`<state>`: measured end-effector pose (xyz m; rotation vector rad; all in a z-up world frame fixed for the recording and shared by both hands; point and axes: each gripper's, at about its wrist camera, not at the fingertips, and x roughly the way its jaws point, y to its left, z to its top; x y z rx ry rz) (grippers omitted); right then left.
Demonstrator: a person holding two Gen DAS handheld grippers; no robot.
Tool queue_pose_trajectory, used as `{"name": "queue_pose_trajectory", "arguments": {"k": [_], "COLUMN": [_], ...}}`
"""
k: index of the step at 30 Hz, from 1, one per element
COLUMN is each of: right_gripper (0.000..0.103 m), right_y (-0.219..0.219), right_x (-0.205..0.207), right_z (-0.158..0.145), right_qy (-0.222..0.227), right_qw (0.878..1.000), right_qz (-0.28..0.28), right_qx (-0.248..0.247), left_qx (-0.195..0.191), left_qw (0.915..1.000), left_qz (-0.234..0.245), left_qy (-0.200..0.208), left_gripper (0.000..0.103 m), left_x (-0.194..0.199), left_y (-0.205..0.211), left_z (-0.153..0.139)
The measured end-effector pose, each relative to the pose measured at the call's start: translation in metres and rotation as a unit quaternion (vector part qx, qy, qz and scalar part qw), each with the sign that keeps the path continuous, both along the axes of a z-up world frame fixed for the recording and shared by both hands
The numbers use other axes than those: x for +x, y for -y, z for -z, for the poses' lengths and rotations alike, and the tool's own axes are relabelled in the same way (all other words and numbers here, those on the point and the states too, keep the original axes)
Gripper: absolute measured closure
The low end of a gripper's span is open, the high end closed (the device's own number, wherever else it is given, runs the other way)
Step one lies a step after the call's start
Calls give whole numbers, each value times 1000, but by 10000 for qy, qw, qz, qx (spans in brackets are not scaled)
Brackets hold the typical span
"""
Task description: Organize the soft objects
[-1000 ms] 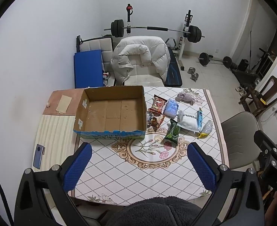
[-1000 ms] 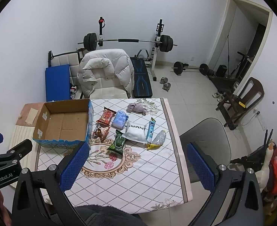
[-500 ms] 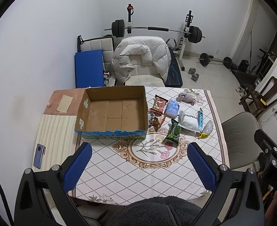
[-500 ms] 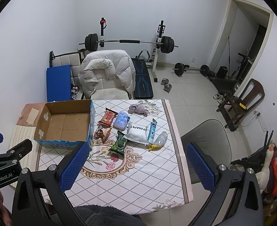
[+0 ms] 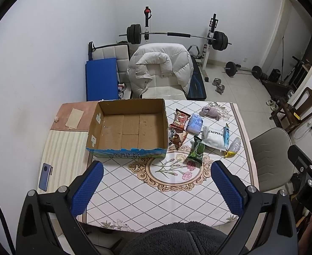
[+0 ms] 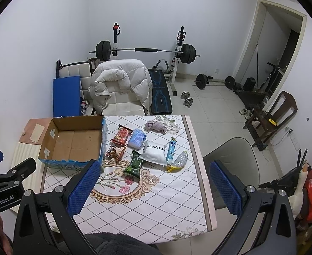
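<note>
An open, empty cardboard box (image 5: 130, 127) (image 6: 73, 142) sits on the left of the table. To its right lie several soft packets: a red snack bag (image 5: 180, 119) (image 6: 122, 136), a blue-white pack (image 5: 195, 123) (image 6: 137, 139), a white pouch (image 5: 214, 137) (image 6: 154, 150), a green packet (image 5: 197, 149) (image 6: 134, 163), a blue tube (image 5: 226, 136) (image 6: 171, 150) and a grey cloth (image 5: 211, 112) (image 6: 156, 126). My left gripper (image 5: 156, 186) and right gripper (image 6: 153, 188) are open and empty, held high above the table's near side.
The table (image 5: 156, 191) has a patterned cloth. A phone (image 5: 45, 176) lies on the striped mat at the left. A chair with a white jacket (image 5: 159, 70) stands behind the table, a grey chair (image 6: 230, 163) at the right. Gym weights (image 6: 145, 51) stand at the back.
Both views have shifted slightly; the table and box sit a little further right in the frames. Nothing on the table has moved.
</note>
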<state>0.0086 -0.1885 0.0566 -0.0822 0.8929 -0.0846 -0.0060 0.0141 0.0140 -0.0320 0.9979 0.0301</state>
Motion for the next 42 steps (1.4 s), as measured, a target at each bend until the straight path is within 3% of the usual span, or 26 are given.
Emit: {"name": "queue_pose_trajectory", "arguments": {"k": [22,28,31,34,37,39,40,42], "right_gripper": [0,0,0,0,0,0,0,0], "right_y": [0,15,39,64,70,78,85,106], "right_x": [-1,11,46,99,152,194,212,255], "right_z": [2,20,48,96,163,224,248,302], "right_qy": [-30,-231,-623,-1217,-1855,-2592,-2961,-3665], "right_qw": [10000,9995,9963,9896,9707,9507,9436,9250], "right_qz": [-24,-123,-553,-770,-1470,-1599,-1402,-910], "right_qx": [70,192,221,-38,-405,-585,-484,431], "left_qx": [-22,-96,-74,108,346,618,584,470], "left_qw": [10000,9998,9995,9981,9944,9910,9887,9847], "left_qz": [35,122,186,316,452,392,393,307], "left_qy": [-72,-141,-248,-509,-887,-1124,-1326,-1647], "left_gripper": [0,0,0,0,1,1,1,2], "left_x": [2,20,43,75,108,125,135,147], "left_y": [1,10,21,40,65,78,85,91], "left_z": [-1,12,38,82,137,172,192,219]}}
